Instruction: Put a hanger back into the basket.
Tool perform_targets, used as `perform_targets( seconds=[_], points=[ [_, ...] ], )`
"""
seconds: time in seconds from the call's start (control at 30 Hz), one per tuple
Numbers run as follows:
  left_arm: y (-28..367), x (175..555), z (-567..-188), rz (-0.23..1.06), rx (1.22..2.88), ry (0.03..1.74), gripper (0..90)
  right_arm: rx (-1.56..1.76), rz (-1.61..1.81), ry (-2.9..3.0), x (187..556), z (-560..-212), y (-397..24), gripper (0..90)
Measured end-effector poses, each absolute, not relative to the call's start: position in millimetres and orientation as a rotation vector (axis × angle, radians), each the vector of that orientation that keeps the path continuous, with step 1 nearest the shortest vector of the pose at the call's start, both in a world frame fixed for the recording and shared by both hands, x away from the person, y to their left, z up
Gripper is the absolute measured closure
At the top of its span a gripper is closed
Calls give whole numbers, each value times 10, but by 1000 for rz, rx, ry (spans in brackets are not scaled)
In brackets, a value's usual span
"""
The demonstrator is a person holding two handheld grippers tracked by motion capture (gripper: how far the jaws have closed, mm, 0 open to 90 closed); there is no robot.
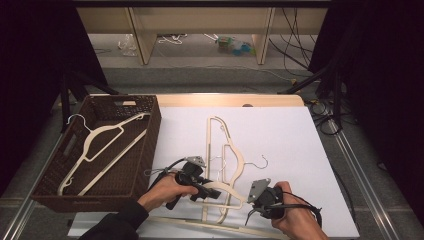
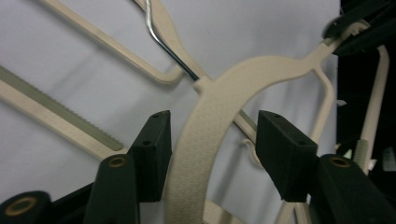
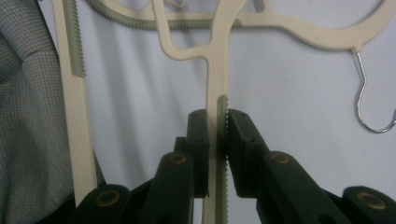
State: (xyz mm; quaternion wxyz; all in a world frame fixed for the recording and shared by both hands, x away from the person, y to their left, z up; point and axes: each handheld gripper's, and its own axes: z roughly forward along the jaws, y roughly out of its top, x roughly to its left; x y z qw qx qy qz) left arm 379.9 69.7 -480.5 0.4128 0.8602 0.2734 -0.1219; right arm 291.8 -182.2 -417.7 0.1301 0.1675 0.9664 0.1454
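A cream plastic hanger [image 1: 227, 189] lies among several alike near the front middle of the white table [image 1: 300, 150]. My left gripper [image 1: 215, 192] straddles its textured shoulder [image 2: 210, 121]; the jaws stand open on either side, well apart from it [image 2: 215, 135]. My right gripper [image 1: 251, 204] is shut on the hanger's thin arm with the serrated grey-green strip [image 3: 222, 112], pinched between both pads [image 3: 222, 128]. In the left gripper view the right gripper [image 2: 348, 28] holds the far end of that arm. The hanger's metal hook [image 3: 369, 107] curls to the right.
A brown wicker basket [image 1: 150, 135] at the left holds one cream hanger [image 1: 105, 145]. More hangers [image 1: 216, 135] lie up the table's middle, and one bar [image 1: 200, 222] lies along the front edge. A grey sleeve [image 3: 18, 116] is close beside the right gripper.
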Motion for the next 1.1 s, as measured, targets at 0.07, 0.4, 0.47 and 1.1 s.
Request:
perform_targets(
  seconds=[0.07,0.4,0.47,1.1],
  points=[
    [726,3818,-4796,-319,2150,690,532,473,438,2816,2922,-4172,-1835,801],
    [823,3770,-4606,-401,2105,595,689,361,513,2836,2926,-4165,-1928,807],
    [823,3731,-4575,-411,2103,575,706,342,516,2845,2919,-4165,-1935,808],
    [915,3526,-4360,-528,2110,452,843,356,662,2880,2910,-4165,-2004,713]
  ],
)
